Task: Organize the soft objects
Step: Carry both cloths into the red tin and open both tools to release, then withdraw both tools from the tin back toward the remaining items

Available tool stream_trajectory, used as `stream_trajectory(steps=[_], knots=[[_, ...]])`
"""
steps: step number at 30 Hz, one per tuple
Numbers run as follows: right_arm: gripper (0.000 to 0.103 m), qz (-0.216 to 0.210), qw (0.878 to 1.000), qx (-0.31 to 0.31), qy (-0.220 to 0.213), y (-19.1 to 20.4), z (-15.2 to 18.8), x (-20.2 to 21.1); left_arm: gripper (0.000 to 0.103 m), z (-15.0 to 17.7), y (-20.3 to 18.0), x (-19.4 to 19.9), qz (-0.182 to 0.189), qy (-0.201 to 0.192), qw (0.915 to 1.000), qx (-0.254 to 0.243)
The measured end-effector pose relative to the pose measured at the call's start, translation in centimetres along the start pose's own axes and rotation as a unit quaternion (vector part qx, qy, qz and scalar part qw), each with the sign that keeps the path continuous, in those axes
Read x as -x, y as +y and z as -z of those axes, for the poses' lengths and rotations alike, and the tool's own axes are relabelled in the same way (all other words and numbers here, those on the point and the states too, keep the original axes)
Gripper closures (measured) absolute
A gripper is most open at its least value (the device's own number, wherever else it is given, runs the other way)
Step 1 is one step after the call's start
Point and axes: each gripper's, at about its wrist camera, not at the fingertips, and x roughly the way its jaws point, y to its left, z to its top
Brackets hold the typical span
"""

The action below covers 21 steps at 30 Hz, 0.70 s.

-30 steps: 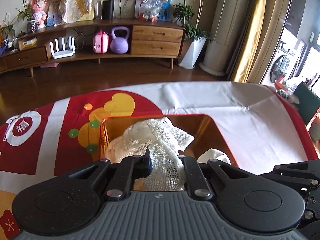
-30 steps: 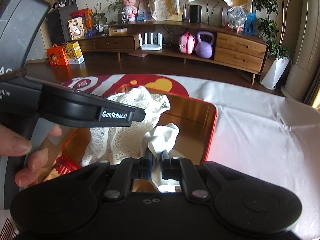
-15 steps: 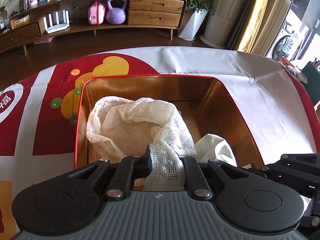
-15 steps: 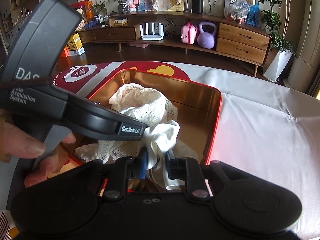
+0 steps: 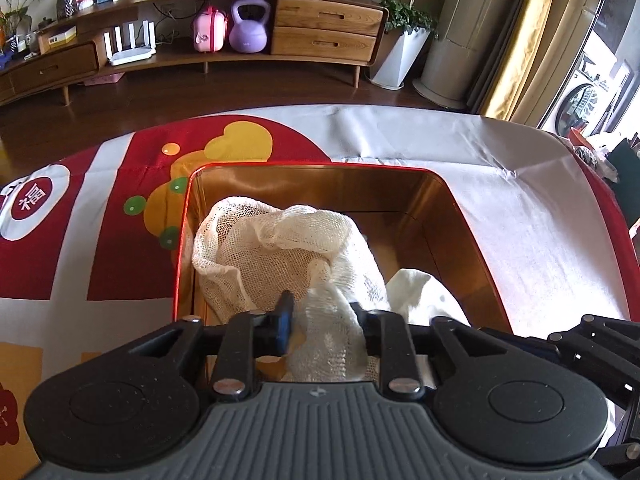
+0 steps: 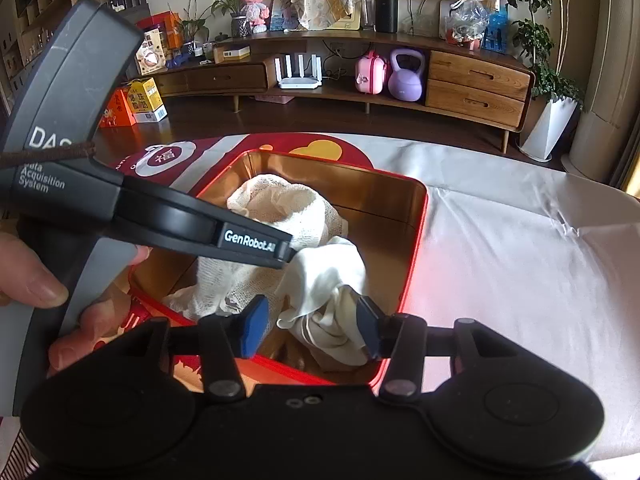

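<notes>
A red tin (image 5: 320, 166) with a gold inside stands on the table. A cream mesh cloth (image 5: 260, 248) lies bunched in its left half, with a plain white cloth (image 5: 420, 292) to its right. My left gripper (image 5: 322, 316) hangs over the tin's near edge. Its jaws are opening, and a fold of the mesh cloth lies loosely between them, clear of the left pad. My right gripper (image 6: 311, 328) is also opening, and the white cloth (image 6: 324, 276) slumps between its blue pads (image 6: 254, 326). In the right wrist view the left gripper (image 6: 286, 252) reaches over the mesh cloth (image 6: 276, 204).
A red and white printed tablecloth (image 5: 480, 184) covers the table around the tin (image 6: 416, 248). A person's hand (image 6: 28, 276) holds the left gripper's handle. Beyond the far table edge are a wooden floor and a low sideboard (image 5: 328, 28) with a purple kettlebell (image 5: 248, 28).
Both cloths came down into the tin while still pinched. Since then both pairs of jaws have spread apart and let go of them.
</notes>
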Motion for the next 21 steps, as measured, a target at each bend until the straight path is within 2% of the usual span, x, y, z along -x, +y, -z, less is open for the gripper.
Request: stream_trajectory(steps=[2,3,15,17,21], knots=[[0.052,0.001,1.000,-0.001,-0.002,0.0,0.0,0.5,0.048,0.0,-0.1,0.5,-0.001,-0.004,1.0000,0.001],[0.051,0.002,1.000,-0.001,-0.004,0.1,-0.1,0.8,0.045,0.1,-0.1,0.8,-0.002,-0.009,1.0000,0.001],[0.033,0.011,0.999,-0.013,-0.036,0.3,-0.2,5.8,0.043,1.2,-0.9,6.7,-0.008,-0.048,0.9987,-0.013],[0.031,0.011,0.999,-0.015,-0.039,0.5,-0.1,6.8,0.036,1.6,-1.0,8.0,-0.005,-0.053,0.9985,-0.015],[0.024,0.011,0.998,-0.017,-0.051,1.0,0.3,9.0,0.034,2.6,-1.2,10.9,0.000,-0.067,0.9976,-0.016]])
